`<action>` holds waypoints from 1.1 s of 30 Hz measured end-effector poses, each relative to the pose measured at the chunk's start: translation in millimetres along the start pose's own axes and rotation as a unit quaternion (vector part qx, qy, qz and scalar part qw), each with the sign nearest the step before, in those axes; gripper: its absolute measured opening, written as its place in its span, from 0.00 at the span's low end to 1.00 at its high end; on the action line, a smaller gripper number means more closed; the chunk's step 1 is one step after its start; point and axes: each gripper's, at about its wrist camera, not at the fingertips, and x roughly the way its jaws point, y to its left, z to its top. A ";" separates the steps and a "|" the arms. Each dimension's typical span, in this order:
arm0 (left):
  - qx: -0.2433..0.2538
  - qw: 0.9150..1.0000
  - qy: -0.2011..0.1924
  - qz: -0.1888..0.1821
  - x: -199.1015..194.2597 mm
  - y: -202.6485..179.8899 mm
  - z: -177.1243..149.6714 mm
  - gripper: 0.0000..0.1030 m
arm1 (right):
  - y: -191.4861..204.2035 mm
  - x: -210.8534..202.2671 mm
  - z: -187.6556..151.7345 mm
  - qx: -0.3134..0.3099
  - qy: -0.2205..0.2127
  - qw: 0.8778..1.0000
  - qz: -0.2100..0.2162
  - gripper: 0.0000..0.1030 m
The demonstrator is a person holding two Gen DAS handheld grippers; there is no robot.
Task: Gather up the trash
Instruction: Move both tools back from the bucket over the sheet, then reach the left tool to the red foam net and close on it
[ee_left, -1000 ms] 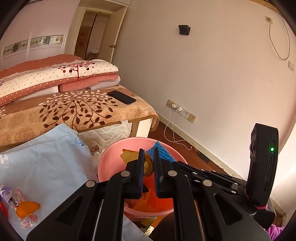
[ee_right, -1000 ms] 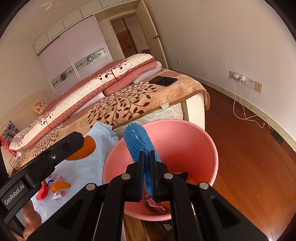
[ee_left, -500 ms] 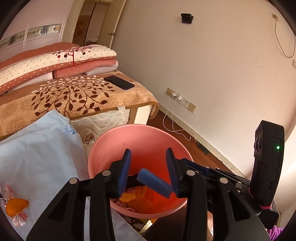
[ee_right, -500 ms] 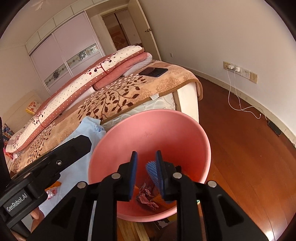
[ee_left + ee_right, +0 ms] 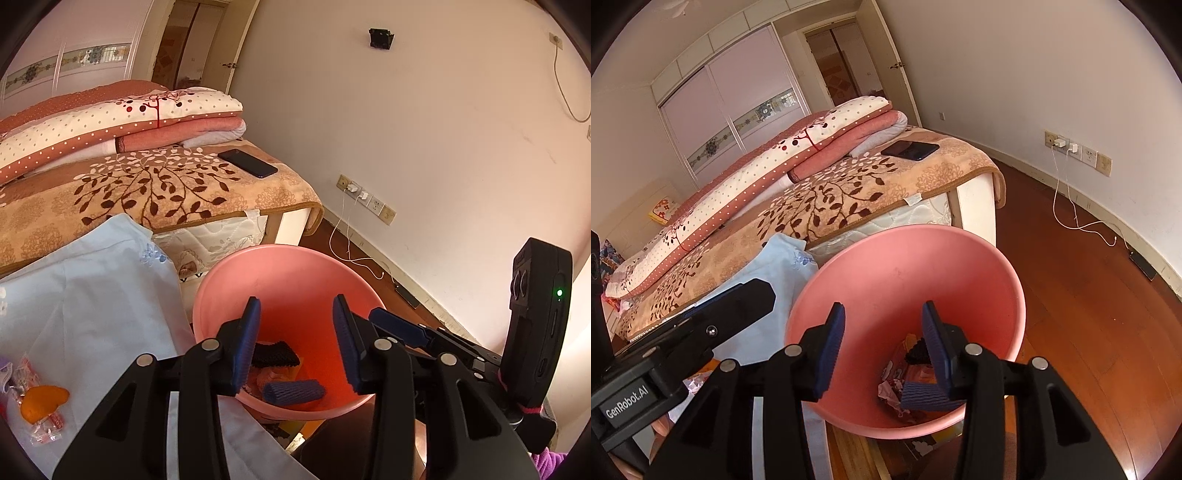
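Note:
A pink basin (image 5: pixel 280 266) stands beside the bed, below both grippers. In it lie a rolled blue foam net (image 5: pixel 293 391), a black foam piece (image 5: pixel 273 352) and crumpled wrappers. My left gripper (image 5: pixel 295 306) hangs open over the basin with nothing between its blue pads. In the right wrist view the same basin (image 5: pixel 905 236) holds the blue foam net (image 5: pixel 923 397). My right gripper (image 5: pixel 882 314) is over it, its jaws opening and empty. An orange peel (image 5: pixel 42 400) and candy wrappers (image 5: pixel 40 428) lie on the pale blue cloth (image 5: pixel 92 295) at the left.
The bed (image 5: pixel 166 192) with a leaf-patterned blanket and folded quilts fills the back left; a black phone (image 5: pixel 247 162) lies on its corner. Wall sockets (image 5: pixel 364 195) with a white charger cable sit low on the right wall. Red-brown wooden floor (image 5: pixel 1089 295) spreads to the right.
Both grippers went from shut to open. The orange peel dropped from the left one and the blue foam net from the right one; both fell into the pink basin.

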 end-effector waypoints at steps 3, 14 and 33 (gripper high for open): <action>-0.009 1.000 -0.001 0.007 -8.3 6.0 -0.5 0.40 | 10.6 -3.6 -1.3 -0.011 -0.002 1.000 0.010 0.41; -0.057 0.997 -0.009 0.042 -44.3 43.1 -15.7 0.40 | 60.1 -6.5 -20.3 -0.065 0.008 0.996 0.057 0.41; -0.139 0.977 -0.022 0.159 -122.1 127.4 -66.5 0.40 | 139.3 9.3 -61.4 -0.149 0.060 0.980 0.120 0.41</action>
